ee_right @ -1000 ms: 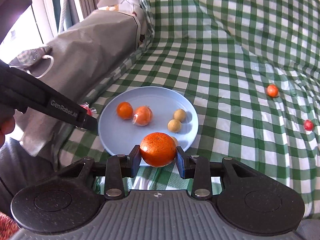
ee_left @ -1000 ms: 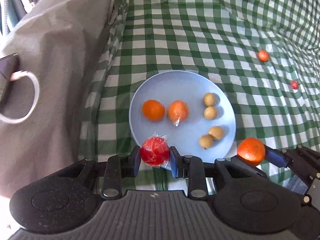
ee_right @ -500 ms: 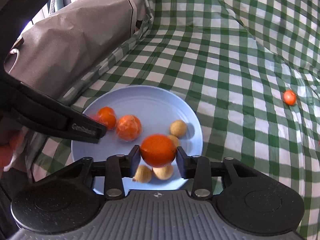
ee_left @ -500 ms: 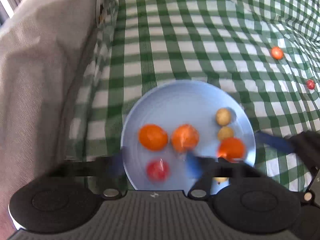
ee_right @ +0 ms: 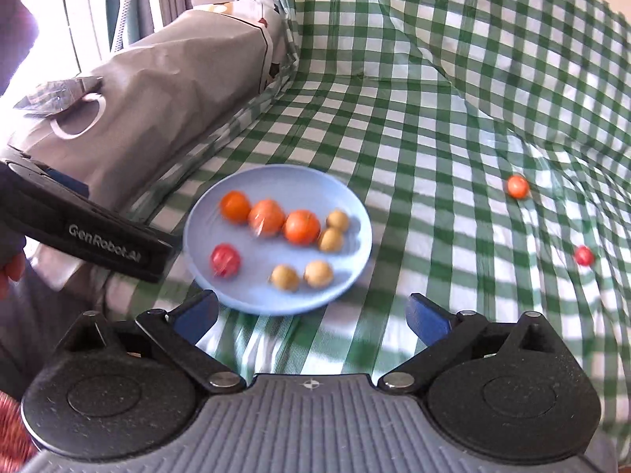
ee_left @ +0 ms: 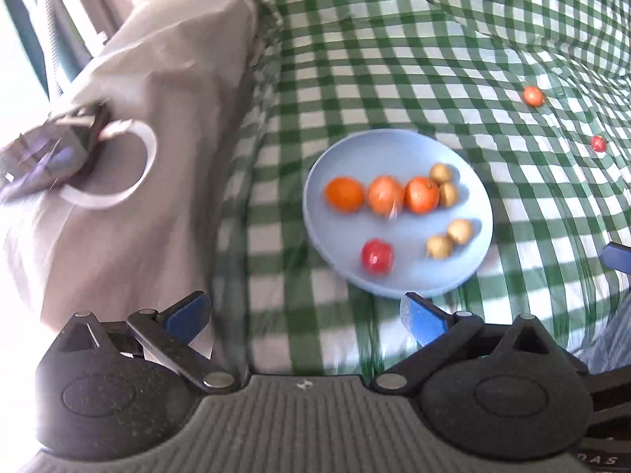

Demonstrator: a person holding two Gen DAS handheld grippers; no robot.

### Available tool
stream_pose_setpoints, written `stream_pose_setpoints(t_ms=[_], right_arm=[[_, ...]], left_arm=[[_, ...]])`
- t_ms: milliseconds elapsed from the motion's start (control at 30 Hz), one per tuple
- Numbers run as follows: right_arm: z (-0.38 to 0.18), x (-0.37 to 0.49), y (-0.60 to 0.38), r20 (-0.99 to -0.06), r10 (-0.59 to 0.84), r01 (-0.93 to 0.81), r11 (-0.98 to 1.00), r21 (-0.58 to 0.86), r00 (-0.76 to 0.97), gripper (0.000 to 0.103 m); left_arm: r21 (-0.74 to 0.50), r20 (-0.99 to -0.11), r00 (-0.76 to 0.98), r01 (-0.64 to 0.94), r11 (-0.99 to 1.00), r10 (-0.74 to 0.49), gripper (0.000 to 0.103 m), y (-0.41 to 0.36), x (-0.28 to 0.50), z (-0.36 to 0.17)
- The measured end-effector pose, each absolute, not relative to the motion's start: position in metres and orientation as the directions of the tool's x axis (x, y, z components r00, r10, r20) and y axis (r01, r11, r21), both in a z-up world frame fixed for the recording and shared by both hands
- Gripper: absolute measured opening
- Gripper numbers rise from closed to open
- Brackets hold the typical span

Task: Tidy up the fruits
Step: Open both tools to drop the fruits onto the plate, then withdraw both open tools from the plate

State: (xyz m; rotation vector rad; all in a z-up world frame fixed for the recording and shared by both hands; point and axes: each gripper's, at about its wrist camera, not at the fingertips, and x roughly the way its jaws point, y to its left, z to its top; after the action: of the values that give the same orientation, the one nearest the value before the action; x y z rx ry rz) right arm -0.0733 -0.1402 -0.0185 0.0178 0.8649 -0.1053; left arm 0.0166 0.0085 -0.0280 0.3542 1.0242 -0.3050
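A light blue plate (ee_left: pixel 398 276) (ee_right: pixel 276 295) lies on the green checked cloth. On it are three orange fruits in a row (ee_left: pixel 382 195) (ee_right: pixel 266 216), a red wrapped fruit (ee_left: pixel 377 256) (ee_right: pixel 224 260) and several small tan fruits (ee_left: pixel 449 238) (ee_right: pixel 301 274). My left gripper (ee_left: pixel 303 311) is open and empty, pulled back near the plate's left front edge. My right gripper (ee_right: pixel 311 311) is open and empty, just in front of the plate. A small orange fruit (ee_left: pixel 533 95) (ee_right: pixel 517 186) and a small red fruit (ee_left: pixel 598 143) (ee_right: pixel 583 255) lie loose on the cloth to the right.
A grey covered bulk (ee_left: pixel 157 138) (ee_right: pixel 165 90) with a white ring and a dark foil packet (ee_left: pixel 43 157) rises left of the plate. The left gripper's body (ee_right: pixel 90 232) shows at the left of the right wrist view. The cloth folds upward at the back.
Both grippers have opened and drawn back. The red wrapped fruit and the orange fruit that they held now lie on the plate.
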Motion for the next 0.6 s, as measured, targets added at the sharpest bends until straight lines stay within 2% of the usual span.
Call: stream_pose_setpoints(t_ms=[600], right_arm=[[0.025, -0.150, -0.114, -0.615, -0.152, 0.116, 0.988, -0.098, 0.774, 0.102]], left_arm=[[0.139, -0.813, 0.570, 0.385, 0.913, -0.117, 0.103, 0.030, -0.046, 0.015]])
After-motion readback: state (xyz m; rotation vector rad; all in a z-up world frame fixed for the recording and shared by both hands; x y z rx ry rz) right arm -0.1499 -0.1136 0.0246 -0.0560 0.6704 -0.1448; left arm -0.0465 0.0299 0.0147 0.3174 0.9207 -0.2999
